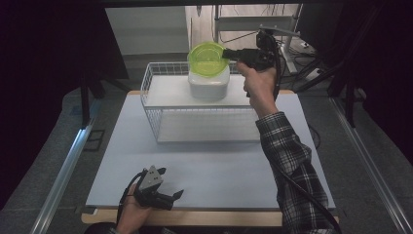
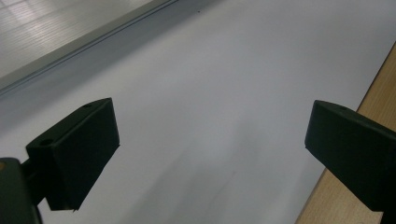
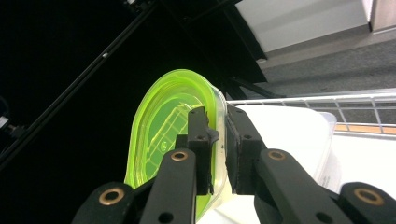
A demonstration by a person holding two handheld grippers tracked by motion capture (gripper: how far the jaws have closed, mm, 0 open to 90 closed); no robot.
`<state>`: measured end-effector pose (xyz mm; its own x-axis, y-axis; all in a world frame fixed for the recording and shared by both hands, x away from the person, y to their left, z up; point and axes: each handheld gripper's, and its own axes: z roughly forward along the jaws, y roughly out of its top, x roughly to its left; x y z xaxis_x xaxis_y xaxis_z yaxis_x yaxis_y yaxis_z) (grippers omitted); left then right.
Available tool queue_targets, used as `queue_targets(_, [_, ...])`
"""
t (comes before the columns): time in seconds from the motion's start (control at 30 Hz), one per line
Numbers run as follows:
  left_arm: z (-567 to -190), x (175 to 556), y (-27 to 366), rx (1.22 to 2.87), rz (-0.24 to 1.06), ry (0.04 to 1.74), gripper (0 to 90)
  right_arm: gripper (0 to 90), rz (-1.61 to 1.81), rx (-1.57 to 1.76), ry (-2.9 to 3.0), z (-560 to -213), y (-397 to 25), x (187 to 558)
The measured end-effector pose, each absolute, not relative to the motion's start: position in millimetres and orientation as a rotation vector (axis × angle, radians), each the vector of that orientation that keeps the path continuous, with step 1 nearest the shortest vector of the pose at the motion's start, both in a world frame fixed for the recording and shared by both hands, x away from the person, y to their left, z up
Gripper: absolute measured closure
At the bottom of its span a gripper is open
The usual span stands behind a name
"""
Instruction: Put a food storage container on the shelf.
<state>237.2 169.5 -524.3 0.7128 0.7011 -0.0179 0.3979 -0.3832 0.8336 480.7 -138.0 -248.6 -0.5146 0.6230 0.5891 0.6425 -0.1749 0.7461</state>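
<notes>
A translucent lime-green lid (image 1: 206, 58), oval and tilted on edge, is clamped at its rim by the right gripper (image 1: 233, 54) above a white tub (image 1: 208, 86); the left gripper (image 1: 168, 187) is held apart.

My right gripper (image 1: 233, 54) pinches the rim of the green lid (image 1: 206, 58), tilted above the white container (image 1: 209, 84) in the wire basket (image 1: 156, 114). My left gripper (image 1: 165, 187) rests low, fingers spread, over the surface (image 1: 214, 168).
</notes>
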Motion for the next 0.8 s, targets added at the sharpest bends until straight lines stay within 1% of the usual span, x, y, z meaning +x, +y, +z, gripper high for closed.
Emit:
queue_targets(0.27, [-524,237,170,2.021,0.423,0.837,2.6,80.8,-1.807,-1.595,-1.981,-256,-133,492])
queue_targets(0.4, [-524,237,169,2.022,0.423,0.835,2.6,79.2,-1.809,-1.605,-1.987,-257,-132,494])
queue_targets(0.43, [-524,237,169,2.023,0.423,0.835,2.6,78.3,-1.807,-1.612,-1.997,-257,-131,494])
queue_targets(0.53, [-525,237,169,2.025,0.421,0.834,2.6,70.8,-1.793,-1.632,-2.024,-258,-129,495])
queue_targets(0.7, [-525,237,169,2.027,0.420,0.834,2.6,69.9,-1.788,-1.646,-1.989,-262,-131,500])
queue_targets(0.8, [-525,237,169,2.027,0.419,0.834,2.6,65.3,-1.782,-1.650,-1.997,-263,-131,501])
